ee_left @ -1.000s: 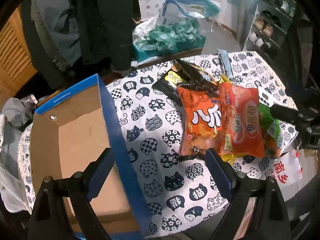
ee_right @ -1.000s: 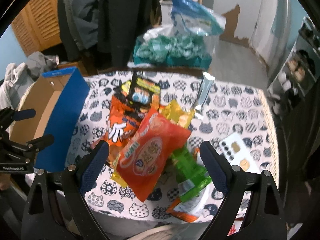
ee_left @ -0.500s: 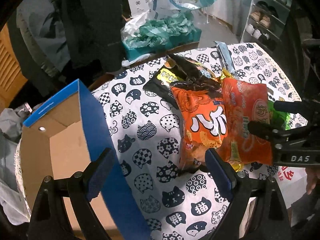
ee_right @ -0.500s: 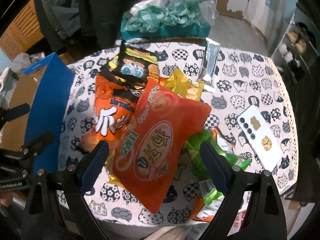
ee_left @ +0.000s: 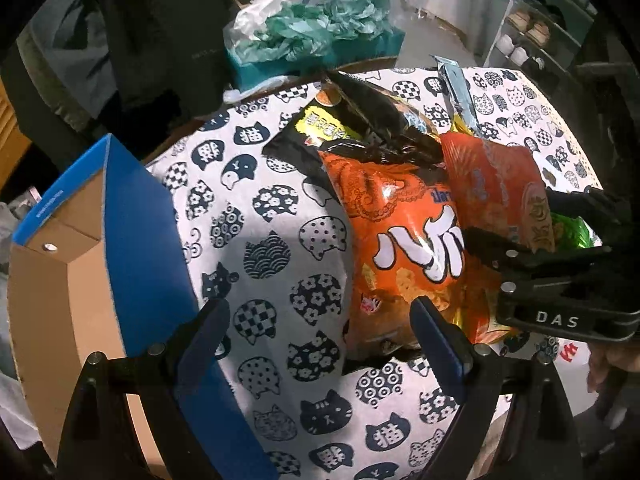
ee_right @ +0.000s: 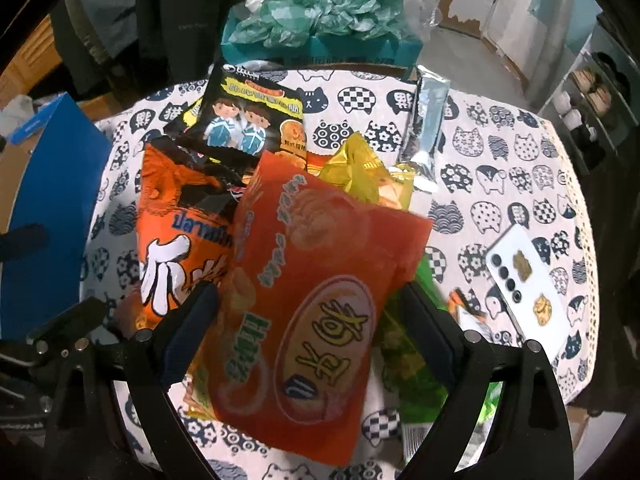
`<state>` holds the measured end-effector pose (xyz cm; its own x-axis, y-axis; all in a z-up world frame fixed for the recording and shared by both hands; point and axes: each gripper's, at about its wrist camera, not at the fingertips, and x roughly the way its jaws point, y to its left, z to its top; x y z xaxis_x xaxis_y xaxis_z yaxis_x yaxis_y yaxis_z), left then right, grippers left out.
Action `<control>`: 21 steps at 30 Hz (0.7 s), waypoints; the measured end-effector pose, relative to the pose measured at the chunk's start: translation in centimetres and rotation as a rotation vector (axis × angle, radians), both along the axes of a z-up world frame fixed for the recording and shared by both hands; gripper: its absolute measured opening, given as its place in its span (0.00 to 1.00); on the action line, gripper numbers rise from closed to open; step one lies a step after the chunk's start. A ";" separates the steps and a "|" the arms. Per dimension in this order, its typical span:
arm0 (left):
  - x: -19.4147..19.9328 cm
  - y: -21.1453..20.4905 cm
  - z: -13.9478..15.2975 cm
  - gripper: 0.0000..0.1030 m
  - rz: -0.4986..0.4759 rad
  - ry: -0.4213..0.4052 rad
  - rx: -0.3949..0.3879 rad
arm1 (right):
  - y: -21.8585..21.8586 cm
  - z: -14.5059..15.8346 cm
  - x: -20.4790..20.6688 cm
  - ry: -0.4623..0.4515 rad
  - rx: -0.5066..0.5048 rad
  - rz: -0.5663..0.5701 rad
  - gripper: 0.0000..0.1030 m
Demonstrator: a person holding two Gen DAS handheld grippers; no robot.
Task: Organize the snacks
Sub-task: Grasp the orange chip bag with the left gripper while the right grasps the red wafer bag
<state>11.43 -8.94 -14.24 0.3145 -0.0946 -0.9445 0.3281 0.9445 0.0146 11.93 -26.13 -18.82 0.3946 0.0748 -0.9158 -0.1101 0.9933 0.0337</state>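
Now we held our right gripper (ee_right: 308, 320) spread wide around the red snack bag (ee_right: 316, 300) at frame centre, atop the worktop (ee_right: 500, 184) pile; our left gripper (ee_left: 320, 334) gaped wide, empty, beside the blue cardboard box (ee_left: 140, 240) at left.

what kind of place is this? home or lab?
Most likely a lived-in home: a cat-print tablecloth under the snack pile, a shoe rack at the wall, and dark coats hanging behind the table.
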 end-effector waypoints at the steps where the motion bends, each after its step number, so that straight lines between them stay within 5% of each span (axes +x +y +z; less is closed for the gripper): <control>1: 0.2 -0.1 -0.1 0.90 0.000 0.006 -0.005 | -0.1 -0.2 0.1 0.003 0.002 0.004 0.88; 7: 0.8 -0.9 -0.5 0.90 0.005 0.048 -0.047 | -0.9 -2.1 1.1 0.069 0.131 0.052 0.87; 14: 1.3 -2.0 -0.9 0.90 0.018 0.086 -0.095 | -1.9 -1.2 0.8 0.022 0.155 0.110 0.50; 21: 2.2 -3.8 -1.8 0.90 0.020 0.110 -0.101 | -4.4 1.4 0.6 -0.039 0.205 0.092 0.48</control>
<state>13.67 -12.69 -16.00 0.2121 -0.1852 -0.9595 0.3032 0.9459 -0.1156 12.51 -30.53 -17.45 0.4123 0.2952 -0.8619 -0.2053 0.9518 0.2278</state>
